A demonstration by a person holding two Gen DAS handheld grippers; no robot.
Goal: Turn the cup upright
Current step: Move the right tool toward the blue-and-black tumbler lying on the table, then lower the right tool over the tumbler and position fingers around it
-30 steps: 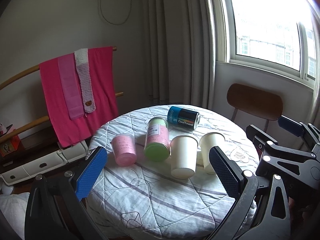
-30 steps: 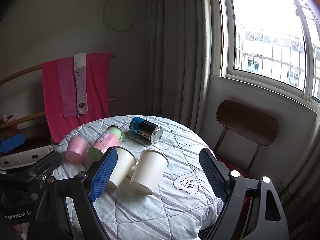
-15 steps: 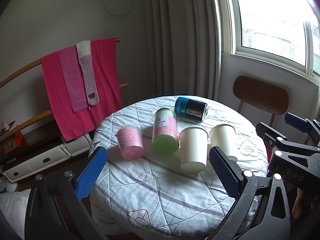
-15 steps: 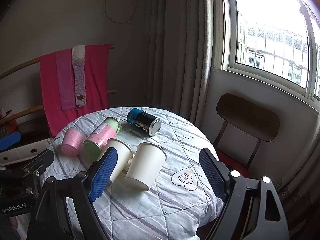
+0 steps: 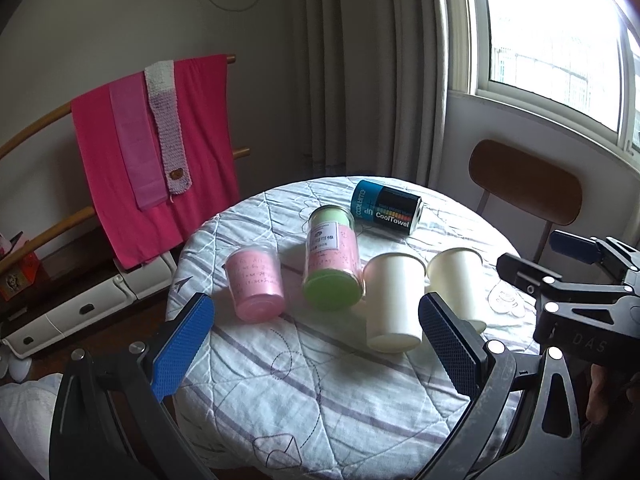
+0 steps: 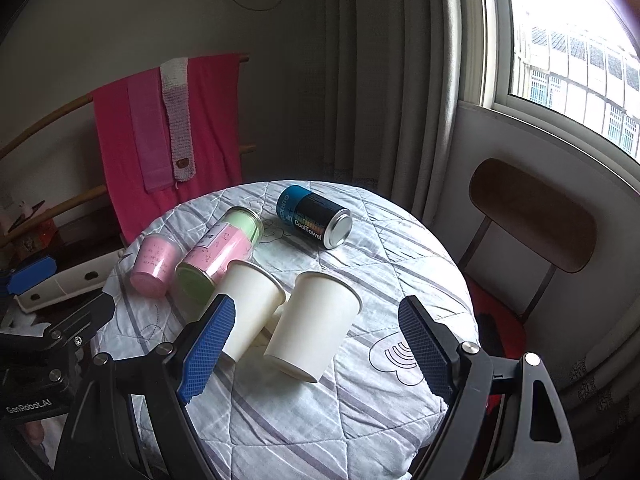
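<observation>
Two white paper cups lie tipped on the round table (image 6: 400, 248): the right cup (image 6: 314, 328) at center frame, the left cup (image 6: 250, 312) touching beside it. Right gripper (image 6: 316, 360) and left gripper (image 5: 316, 344) both hang released, holding nothing.

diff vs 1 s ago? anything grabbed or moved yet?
Only the cameras moved: the table and its items have grown larger in both wrist views, so both grippers have closed in. Left gripper and right gripper stay open and empty. Both paper cups, pink cup, jar and CoolTowel can lie unmoved.
</observation>
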